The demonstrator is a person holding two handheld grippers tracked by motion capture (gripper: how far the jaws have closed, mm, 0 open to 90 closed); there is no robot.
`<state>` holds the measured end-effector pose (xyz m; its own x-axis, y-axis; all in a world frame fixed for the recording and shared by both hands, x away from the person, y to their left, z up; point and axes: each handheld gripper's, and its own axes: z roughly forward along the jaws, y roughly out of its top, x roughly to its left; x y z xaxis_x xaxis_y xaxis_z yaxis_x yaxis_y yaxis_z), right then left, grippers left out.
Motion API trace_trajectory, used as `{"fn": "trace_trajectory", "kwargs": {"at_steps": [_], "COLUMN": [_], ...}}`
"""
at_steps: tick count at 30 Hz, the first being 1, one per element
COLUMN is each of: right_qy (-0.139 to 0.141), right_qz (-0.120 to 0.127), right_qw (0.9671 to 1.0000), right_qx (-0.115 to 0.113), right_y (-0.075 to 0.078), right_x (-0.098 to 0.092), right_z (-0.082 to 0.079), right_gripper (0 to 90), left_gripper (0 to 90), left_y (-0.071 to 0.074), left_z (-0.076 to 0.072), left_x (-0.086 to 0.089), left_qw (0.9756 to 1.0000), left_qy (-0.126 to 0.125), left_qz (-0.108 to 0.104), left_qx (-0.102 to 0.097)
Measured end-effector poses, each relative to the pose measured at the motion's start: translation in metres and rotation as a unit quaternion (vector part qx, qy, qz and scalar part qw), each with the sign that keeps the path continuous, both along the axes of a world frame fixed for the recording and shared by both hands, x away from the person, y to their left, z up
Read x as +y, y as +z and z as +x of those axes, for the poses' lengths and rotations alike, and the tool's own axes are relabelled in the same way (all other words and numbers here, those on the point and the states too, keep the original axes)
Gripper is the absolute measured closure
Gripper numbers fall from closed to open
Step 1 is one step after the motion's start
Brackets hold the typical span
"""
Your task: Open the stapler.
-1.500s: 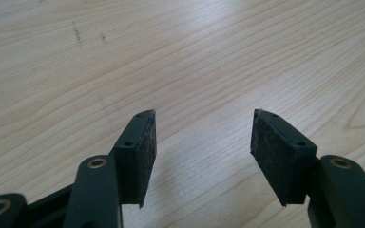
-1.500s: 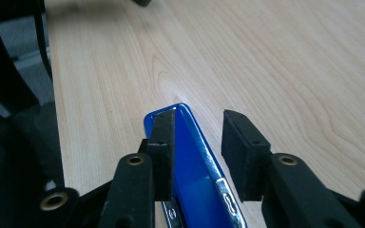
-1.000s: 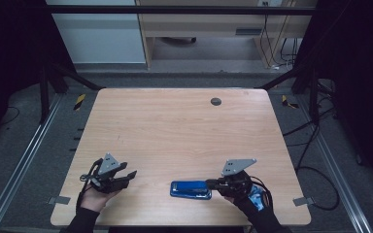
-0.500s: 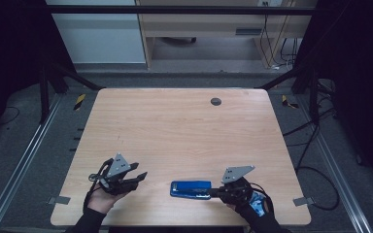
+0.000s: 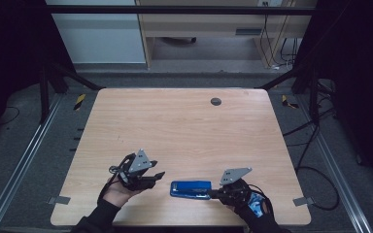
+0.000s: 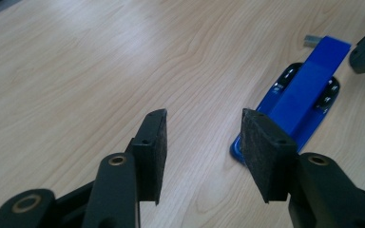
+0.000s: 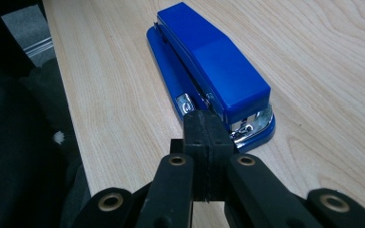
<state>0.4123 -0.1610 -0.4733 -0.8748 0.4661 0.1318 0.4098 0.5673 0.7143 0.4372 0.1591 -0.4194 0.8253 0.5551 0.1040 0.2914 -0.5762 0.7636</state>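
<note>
Wooden table (image 5: 184, 131) | left gripper (image 5: 156, 176) gaping, moved nearer stapler (image 5: 190, 189) | right gripper (image 5: 213, 193) clenched, seemingly touching stapler

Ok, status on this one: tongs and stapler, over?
Left tongs open, empty, short of the blue stapler. Right tongs shut at its metal end. Stapler flat on table, path clear.

- My left gripper (image 5: 159, 176) is matte black, with a grey three-cornered plate (image 5: 141, 161) on top dotted with small dark screw holes.
- A thin black cable (image 5: 112, 171) loops off its body on the side away from the plate.
- Its pads (image 6: 267, 154) are coarse dark foam; brass-coloured rivets (image 6: 118, 160) sit in the linkage arms behind them.
- My right gripper (image 5: 211, 194) is black too, under its own grey plate (image 5: 234, 174).
- Dark sleeves (image 5: 100, 217) cover both my forearms; the right-hand glove (image 5: 255, 206) below that plate shows a blue patch.
</note>
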Motion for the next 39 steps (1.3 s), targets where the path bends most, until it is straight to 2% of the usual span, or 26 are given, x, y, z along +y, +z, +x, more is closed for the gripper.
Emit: {"fn": "trace_trajectory", "kwargs": {"at_steps": [6,13,18,22,24,31,39], "right_qy": [0.001,0.003,0.004,0.003,0.002,0.0,0.002], "right_qz": [-0.01,-0.022,-0.026,-0.027,-0.028,-0.029,-0.031], "right_qw": [0.9999,0.9997,0.9996,0.9996,0.9996,0.9996,0.9995], "right_qx": [0.001,0.004,0.005,0.005,0.004,0.001,0.001], "right_y": [-0.003,-0.008,-0.01,-0.01,-0.01,-0.011,-0.011], "right_x": [0.003,0.006,0.008,0.008,0.008,0.008,0.01], "right_z": [0.002,0.002,0.002,0.002,0.002,0.003,0.002], "right_gripper": [90.0,90.0,90.0,90.0,90.0,90.0,90.0], "left_gripper": [52.7,54.5,55.3,56.2,56.4,57.2,57.5], "left_y": [0.01,0.006,0.002,-0.002,-0.004,-0.01,-0.017], "left_z": [0.004,0.004,0.006,0.007,0.007,0.01,0.012], "left_x": [-0.023,-0.051,-0.069,-0.082,-0.087,-0.102,-0.114], "left_qw": [0.9983,0.9943,0.9899,0.9859,0.9842,0.9757,0.9697], "left_qy": [-0.046,-0.087,-0.114,-0.134,-0.144,-0.177,-0.195], "left_qz": [0.034,0.059,0.08,0.097,0.099,0.124,0.14], "left_qx": [0.004,0.014,0.025,0.027,0.031,0.039,0.048]}}
